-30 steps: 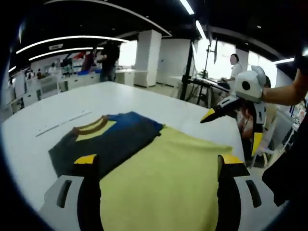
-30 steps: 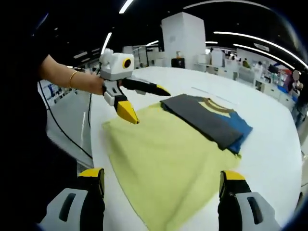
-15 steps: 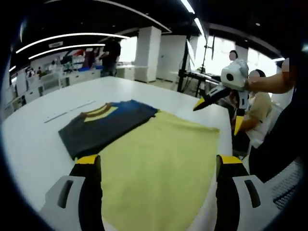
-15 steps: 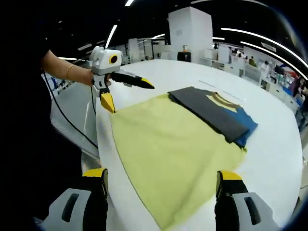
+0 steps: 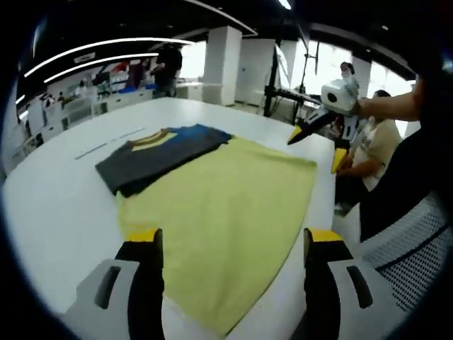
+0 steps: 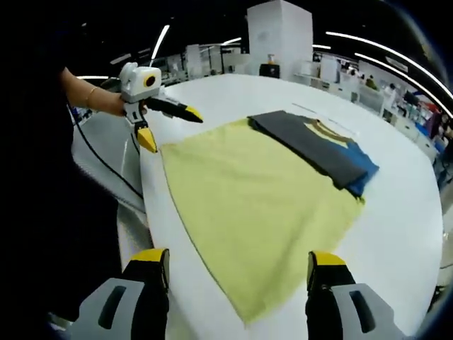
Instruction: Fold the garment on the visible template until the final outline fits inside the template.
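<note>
Folded garment and yellow template on the white table, both tongs lifted clear.

In the left gripper view the left tongs (image 5: 233, 244) stand spread with nothing between the jaws, over the near edge of the yellow template (image 5: 226, 205), which lies flat on the white table (image 5: 56, 205). The garment (image 5: 161, 150), folded into a dark grey rectangle with a blue part and a yellow-striped collar showing, lies at the template's far left edge, overlapping its corner and mostly on bare table. The right tongs (image 5: 315, 142) hang in the air beyond the template's far right corner, jaws spread and empty. In the right gripper view the right tongs (image 6: 237, 265) are likewise spread above the template's near corner; the left tongs (image 6: 166, 127) hover at its far left corner, and the garment sits at the far right edge. A seated person (image 5: 368, 152) is beyond the table.
</note>
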A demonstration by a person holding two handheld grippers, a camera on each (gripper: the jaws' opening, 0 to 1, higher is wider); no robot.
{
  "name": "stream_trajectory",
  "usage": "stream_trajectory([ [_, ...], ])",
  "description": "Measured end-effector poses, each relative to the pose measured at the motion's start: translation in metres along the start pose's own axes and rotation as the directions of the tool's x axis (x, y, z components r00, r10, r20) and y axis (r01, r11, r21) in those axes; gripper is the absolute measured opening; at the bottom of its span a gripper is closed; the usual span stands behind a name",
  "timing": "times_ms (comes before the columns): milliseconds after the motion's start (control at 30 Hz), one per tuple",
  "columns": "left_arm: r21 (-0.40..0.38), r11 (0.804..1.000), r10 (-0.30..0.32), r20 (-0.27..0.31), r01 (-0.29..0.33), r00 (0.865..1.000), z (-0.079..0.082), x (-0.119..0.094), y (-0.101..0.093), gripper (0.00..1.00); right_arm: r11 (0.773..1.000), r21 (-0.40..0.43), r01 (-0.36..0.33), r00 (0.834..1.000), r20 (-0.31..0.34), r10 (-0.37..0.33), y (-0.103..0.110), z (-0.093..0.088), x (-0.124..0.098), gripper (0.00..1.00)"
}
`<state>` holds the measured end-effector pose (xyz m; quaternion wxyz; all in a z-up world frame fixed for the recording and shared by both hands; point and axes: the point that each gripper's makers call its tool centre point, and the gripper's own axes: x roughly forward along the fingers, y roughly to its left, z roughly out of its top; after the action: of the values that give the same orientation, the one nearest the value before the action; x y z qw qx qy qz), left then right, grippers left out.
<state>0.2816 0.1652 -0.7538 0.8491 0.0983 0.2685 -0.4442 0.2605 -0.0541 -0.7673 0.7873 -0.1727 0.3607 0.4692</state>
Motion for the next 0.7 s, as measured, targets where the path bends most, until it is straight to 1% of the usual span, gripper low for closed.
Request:
stream_trajectory([
  [67,0.012,1.000,0.005,-0.029,-0.005,1.000,-0.010,-0.003,0.000,0.73,1.000,0.012,-0.003,1.000,-0.006,0.003,0.001,-0.003,0.000,0.74],
  [133,0.014,1.000,0.009,-0.042,-0.009,0.999,-0.015,-0.005,0.000,0.74,1.000,0.011,-0.004,1.000,-0.011,0.005,0.003,-0.006,0.001,0.72],
  [267,0.034,0.999,0.013,-0.087,-0.010,0.996,-0.028,-0.008,0.000,0.71,0.999,-0.032,0.006,0.998,-0.058,-0.008,0.003,-0.017,0.004,0.67],
  [333,0.041,0.999,0.017,-0.102,-0.013,0.995,-0.032,-0.009,0.000,0.69,1.000,-0.030,0.004,0.998,-0.062,-0.006,0.003,-0.020,0.005,0.64],
  [433,0.044,0.999,0.018,-0.121,-0.013,0.992,-0.039,-0.011,0.002,0.63,1.000,-0.022,0.013,0.998,-0.068,-0.015,0.002,-0.023,0.005,0.60],
  [467,0.045,0.999,0.015,-0.126,-0.009,0.992,-0.040,-0.011,0.002,0.58,0.999,-0.029,0.020,0.996,-0.082,-0.022,0.000,-0.026,0.005,0.59],
  [533,0.042,0.999,0.012,-0.139,-0.006,0.990,-0.045,-0.012,0.004,0.52,0.999,-0.035,0.027,0.996,-0.090,-0.030,-0.001,-0.028,0.005,0.57],
  [600,0.033,0.999,0.000,-0.153,0.006,0.988,-0.049,-0.013,0.003,0.48,0.999,-0.034,0.029,0.996,-0.087,-0.032,-0.001,-0.028,0.005,0.54],
  [700,0.041,0.999,-0.004,-0.162,0.011,0.987,-0.052,-0.015,0.002,0.43,0.999,-0.034,0.042,0.995,-0.093,-0.045,-0.004,-0.030,0.005,0.50],
])
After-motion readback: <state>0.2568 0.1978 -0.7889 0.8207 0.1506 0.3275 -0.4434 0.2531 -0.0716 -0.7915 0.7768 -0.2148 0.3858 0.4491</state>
